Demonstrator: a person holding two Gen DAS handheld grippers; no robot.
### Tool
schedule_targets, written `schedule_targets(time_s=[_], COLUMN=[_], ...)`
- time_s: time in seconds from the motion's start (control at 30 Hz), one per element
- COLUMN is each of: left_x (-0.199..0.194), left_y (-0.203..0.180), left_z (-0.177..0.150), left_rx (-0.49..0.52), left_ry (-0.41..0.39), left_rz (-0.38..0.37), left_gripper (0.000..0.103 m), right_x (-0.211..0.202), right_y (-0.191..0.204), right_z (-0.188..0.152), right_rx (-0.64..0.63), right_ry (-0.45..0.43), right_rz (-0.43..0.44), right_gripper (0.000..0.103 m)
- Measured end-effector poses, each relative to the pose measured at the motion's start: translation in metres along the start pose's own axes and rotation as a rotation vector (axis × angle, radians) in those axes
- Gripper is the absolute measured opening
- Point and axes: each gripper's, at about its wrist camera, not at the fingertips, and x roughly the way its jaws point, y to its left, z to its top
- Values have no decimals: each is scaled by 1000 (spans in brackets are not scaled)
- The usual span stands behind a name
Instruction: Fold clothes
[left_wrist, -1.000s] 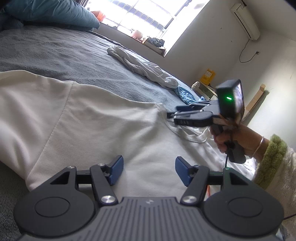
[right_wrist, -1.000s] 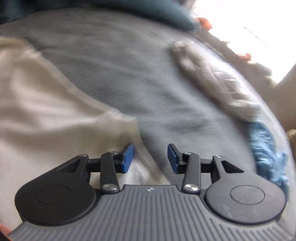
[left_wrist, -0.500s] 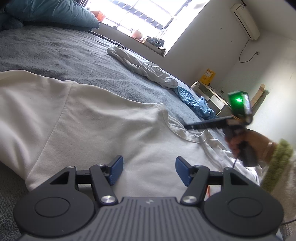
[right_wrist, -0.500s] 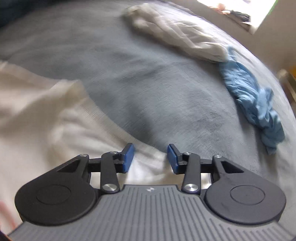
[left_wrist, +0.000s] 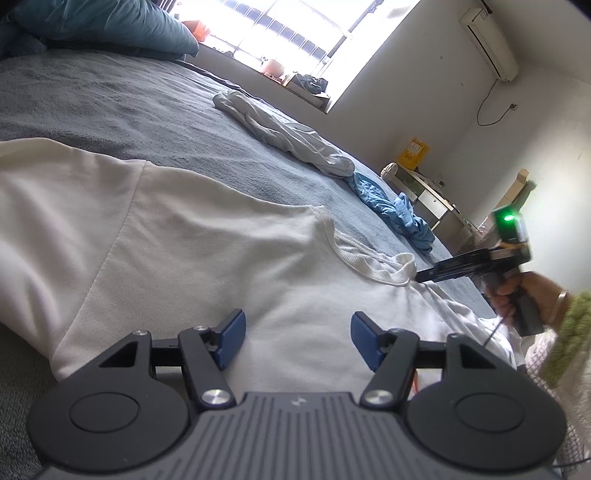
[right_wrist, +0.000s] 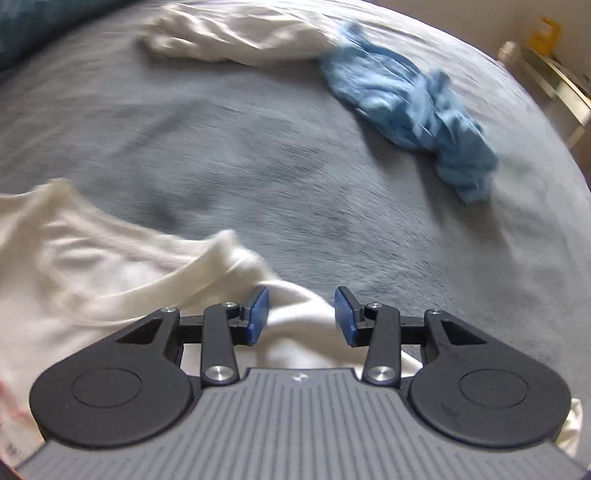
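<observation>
In the lower half of the left wrist view, the white T-shirt lies flat on the grey bed cover. Its long axis runs from the left edge to the right, and its ribbed collar points toward the right of the frame. The left gripper hovers just over the shirt with its blue pads spread wide and nothing between them. At the right edge, a hand holds the right gripper, whose tip is just beside the collar. A crumpled white garment and a blue garment lie further up the bed.

In the right wrist view, blurred, the shirt fills the lower left, with the collar curving there. The right gripper is over the shirt's edge; its jaws are opening and pinch no cloth. The blue garment lies at the upper right, touching the white one.
</observation>
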Motion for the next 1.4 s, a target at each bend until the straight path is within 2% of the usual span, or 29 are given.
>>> schedule_targets(time_s=[0.07, 0.13, 0.27, 0.47, 0.57, 0.67, 0.8, 0.93, 1.03, 1.2, 1.27, 1.4], left_x=[0, 0, -2, -22, -42, -74, -137, -211, -257, -301, -305, -301], left_y=[2, 3, -2, -18, -27, -31, -20, 0, 22, 57, 64, 58], left_z=[1, 1, 2, 7, 11, 9, 3, -3, -6, -10, -13, -17], left_rx=[-6, -14, -7, -8, -40, -63, -82, -54, -54, -47, -57, -44], left_ry=[0, 0, -1, -32, -50, -42, -72, -127, -139, -109, -93, -81], left_rz=[-6, -12, 7, 100, 122, 138, 193, 331, 432, 585, 595, 548], left_gripper=[65, 65, 65, 66, 66, 67, 68, 68, 70, 70, 70, 70], right_x=[1, -17, -101, -245, -280, -283, -253, -214, -195, -183, -189, -217], right_y=[-10, -25, -50, -61, -52, -28, 34, 120, 184, 258, 275, 284], right_z=[1, -2, -32, -113, -145, -161, -171, -172, -175, -185, -191, -207], right_rx=[83, 155, 125, 80, 70, 62, 37, -23, -79, -187, -214, -251], right_ry=[-62, -111, -179, -285, -306, -294, -254, -191, -149, -144, -155, -178], right_rz=[-99, -121, -90, 17, 87, 213, 411, 573, 629, 610, 630, 740], right_gripper=[37, 37, 38, 40, 41, 41, 41, 41, 41, 42, 42, 40])
